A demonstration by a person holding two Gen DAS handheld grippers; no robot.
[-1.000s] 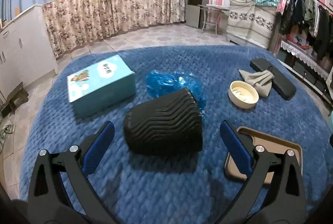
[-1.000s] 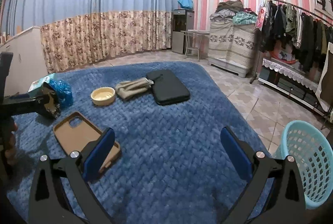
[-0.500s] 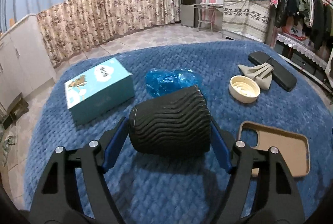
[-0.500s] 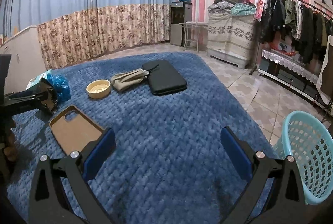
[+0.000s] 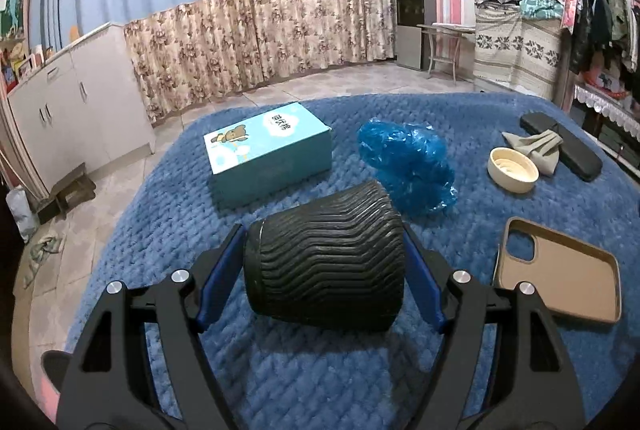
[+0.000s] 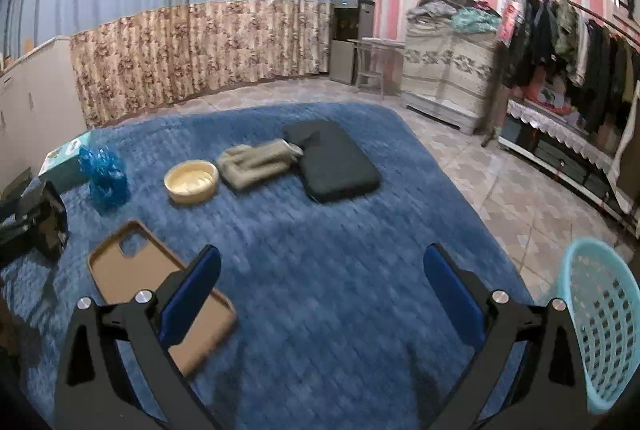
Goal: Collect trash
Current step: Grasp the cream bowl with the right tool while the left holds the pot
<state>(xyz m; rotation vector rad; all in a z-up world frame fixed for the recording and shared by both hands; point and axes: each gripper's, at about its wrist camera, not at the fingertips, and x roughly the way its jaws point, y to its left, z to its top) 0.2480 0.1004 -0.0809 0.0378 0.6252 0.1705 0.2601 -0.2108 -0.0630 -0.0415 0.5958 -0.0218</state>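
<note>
My left gripper (image 5: 322, 264) is shut on a black ribbed cup (image 5: 326, 264) that lies on its side, held just above the blue rug (image 5: 280, 382). The cup also shows at the left edge of the right wrist view (image 6: 50, 226). A crumpled blue plastic bag (image 5: 406, 160) lies behind the cup. A light blue box (image 5: 270, 150) sits to the left of the bag. My right gripper (image 6: 320, 290) is open and empty above the rug. A light blue laundry basket (image 6: 600, 322) stands on the floor at the right.
A tan phone case (image 5: 558, 264) lies on the rug at the right. Farther back are a cream bowl (image 5: 512, 170), a grey cloth (image 5: 536, 146) and a black pad (image 5: 560, 146). White cabinets (image 5: 72, 110) stand at the left and a clothes rack (image 6: 568, 42) at the right.
My left gripper closed on the black cup and lifted it slightly off the rug. My right gripper stayed open and shifted a little.
</note>
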